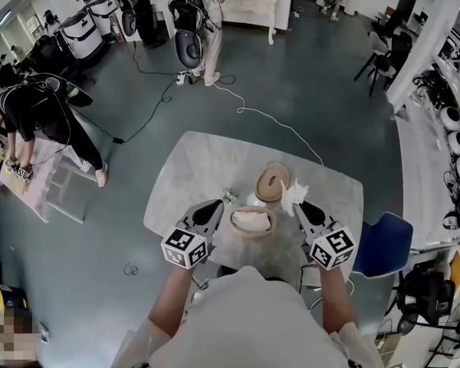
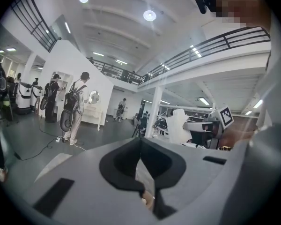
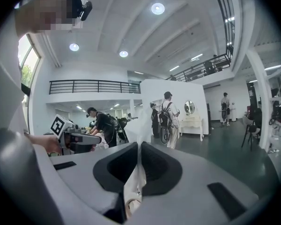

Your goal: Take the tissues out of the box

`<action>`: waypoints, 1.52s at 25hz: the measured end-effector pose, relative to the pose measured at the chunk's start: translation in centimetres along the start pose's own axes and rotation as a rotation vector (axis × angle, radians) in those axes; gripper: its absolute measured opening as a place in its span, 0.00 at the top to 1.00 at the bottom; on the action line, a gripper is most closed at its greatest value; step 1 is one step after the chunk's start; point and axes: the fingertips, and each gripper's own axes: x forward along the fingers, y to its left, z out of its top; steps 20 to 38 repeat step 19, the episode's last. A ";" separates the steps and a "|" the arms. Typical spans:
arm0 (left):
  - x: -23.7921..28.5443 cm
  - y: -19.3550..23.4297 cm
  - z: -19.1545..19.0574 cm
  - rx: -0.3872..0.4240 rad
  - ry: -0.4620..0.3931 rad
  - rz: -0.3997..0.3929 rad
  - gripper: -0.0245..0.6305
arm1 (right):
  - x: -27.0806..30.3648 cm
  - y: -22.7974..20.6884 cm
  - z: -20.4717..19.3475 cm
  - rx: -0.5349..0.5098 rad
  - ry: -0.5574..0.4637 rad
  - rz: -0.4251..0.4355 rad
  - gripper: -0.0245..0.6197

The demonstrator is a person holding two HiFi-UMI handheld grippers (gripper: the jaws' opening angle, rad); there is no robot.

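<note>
The table (image 1: 192, 159) is pale marble w/ everything bunched at the near edge, prob. so both hands reach w/o stretching. A round tan box (image 1: 251, 232) sits there between the two grippers. It is open, w/ a white stack of tissues (image 1: 250, 219) lying inside, so there's more to take out. Its lid (image 1: 272, 182) lies flat on the table just behind and a bit right, clear of the opening.

The right gripper (image 1: 300, 205) (image 3: 139, 146) is clamped on one tissue (image 1: 294, 194) (image 3: 138, 172), held up right of the box and, as far as I can judge, free of the stack. In the right gripper view the sheet runs between the closed jaws and pokes out past the tips.

The left gripper (image 1: 214, 205) (image 2: 140, 142) hangs just left of the box, jaws closed together w/ nothing in them (idle, I'd guess; can't tell if it touches the box).
</note>
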 end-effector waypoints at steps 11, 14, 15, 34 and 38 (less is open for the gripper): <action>-0.4 -0.2 0.5 -0.003 -0.016 0.012 0.95 | -0.4 -0.2 0.4 -0.002 -0.015 -0.005 0.89; -0.4 -0.4 0.3 -0.005 -0.017 0.013 0.95 | -0.6 -0.3 0.3 0.000 -0.016 -0.005 0.89; -0.4 -0.4 0.3 -0.005 -0.016 0.013 0.95 | -0.5 -0.3 0.2 0.000 -0.016 -0.006 0.89; -0.4 0.4 0.3 -0.010 -0.012 0.012 0.95 | 0.2 -0.2 0.2 0.001 -0.014 -0.011 0.89; -0.4 0.4 0.3 -0.010 -0.012 0.012 0.95 | 0.2 -0.2 0.2 0.001 -0.014 -0.011 0.89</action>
